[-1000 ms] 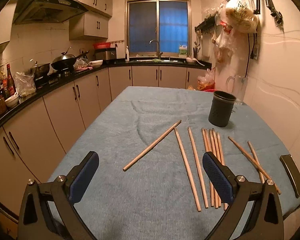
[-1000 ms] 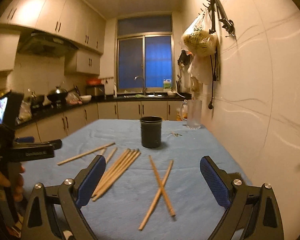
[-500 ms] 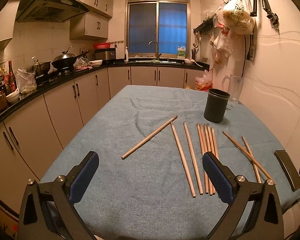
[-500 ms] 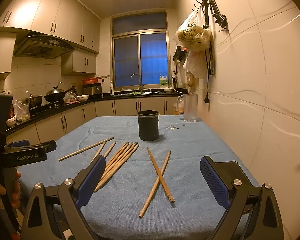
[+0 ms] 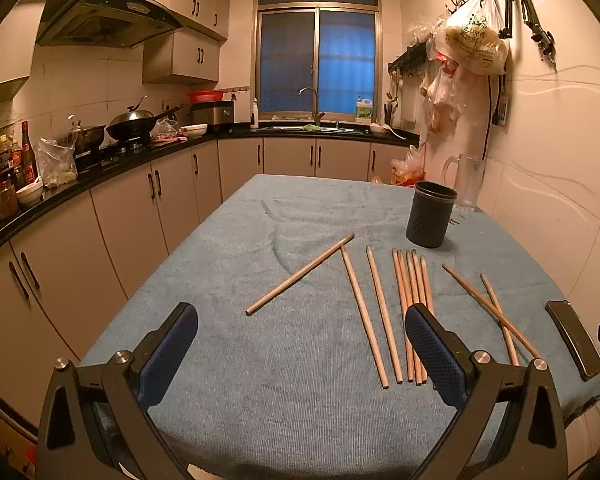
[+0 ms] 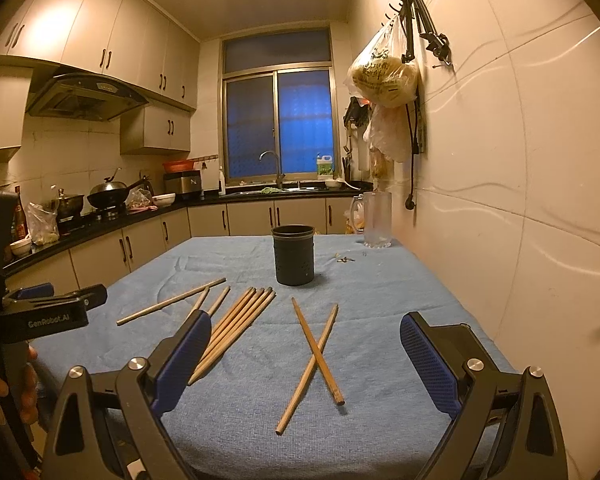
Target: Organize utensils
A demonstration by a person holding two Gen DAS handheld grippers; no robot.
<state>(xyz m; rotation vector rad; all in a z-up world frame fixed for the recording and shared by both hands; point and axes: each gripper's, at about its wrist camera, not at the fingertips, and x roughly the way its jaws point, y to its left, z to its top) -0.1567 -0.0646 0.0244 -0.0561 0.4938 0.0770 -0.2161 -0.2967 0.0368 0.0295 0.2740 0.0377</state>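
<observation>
Since one second ago both cameras have pulled back from the table, so the chopsticks look farther away.

Left wrist view: the left gripper (image 5: 300,354) is wide open and holds nothing. The bundle of chopsticks (image 5: 412,292) lies ahead to its right, long axis pointing toward the dark holder (image 5: 431,215).

Right wrist view: the right gripper (image 6: 306,364) is also wide open and empty. The crossed pair (image 6: 315,350) lies between its fingers on the blue cloth (image 6: 380,292), so I judge the right hand is nearer.
</observation>
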